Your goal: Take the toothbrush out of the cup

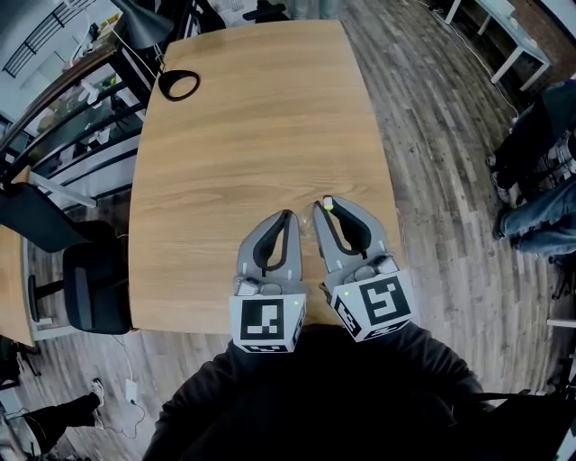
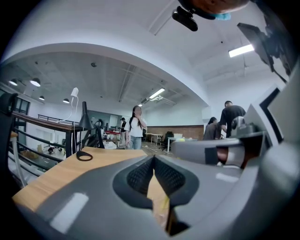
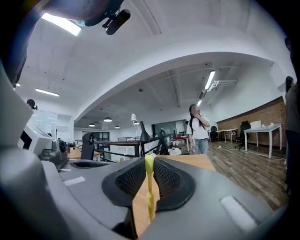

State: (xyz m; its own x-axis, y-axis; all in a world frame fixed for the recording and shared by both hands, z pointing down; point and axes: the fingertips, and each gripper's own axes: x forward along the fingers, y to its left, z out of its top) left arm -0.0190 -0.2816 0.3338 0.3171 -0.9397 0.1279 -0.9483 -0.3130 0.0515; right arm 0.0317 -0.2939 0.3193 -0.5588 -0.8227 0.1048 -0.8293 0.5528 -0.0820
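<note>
My right gripper (image 1: 326, 205) is shut on a thin yellow-green toothbrush (image 3: 149, 187); the brush stands upright between the ribbed pads, and its head shows at the jaw tips (image 1: 328, 203). To its left, my left gripper (image 1: 288, 214) is shut, its pads meeting at the tips (image 2: 153, 159) with nothing between them. Both grippers hang side by side, pointing nearly level, over the near edge of the wooden table (image 1: 261, 135). No cup is in any view.
A black ring-shaped object (image 1: 178, 84) lies at the table's far left corner, beside a black lamp (image 1: 144, 22). A black chair (image 1: 90, 284) stands left of the table. A person's legs (image 1: 540, 212) are at the right; another person (image 3: 199, 126) stands beyond the table.
</note>
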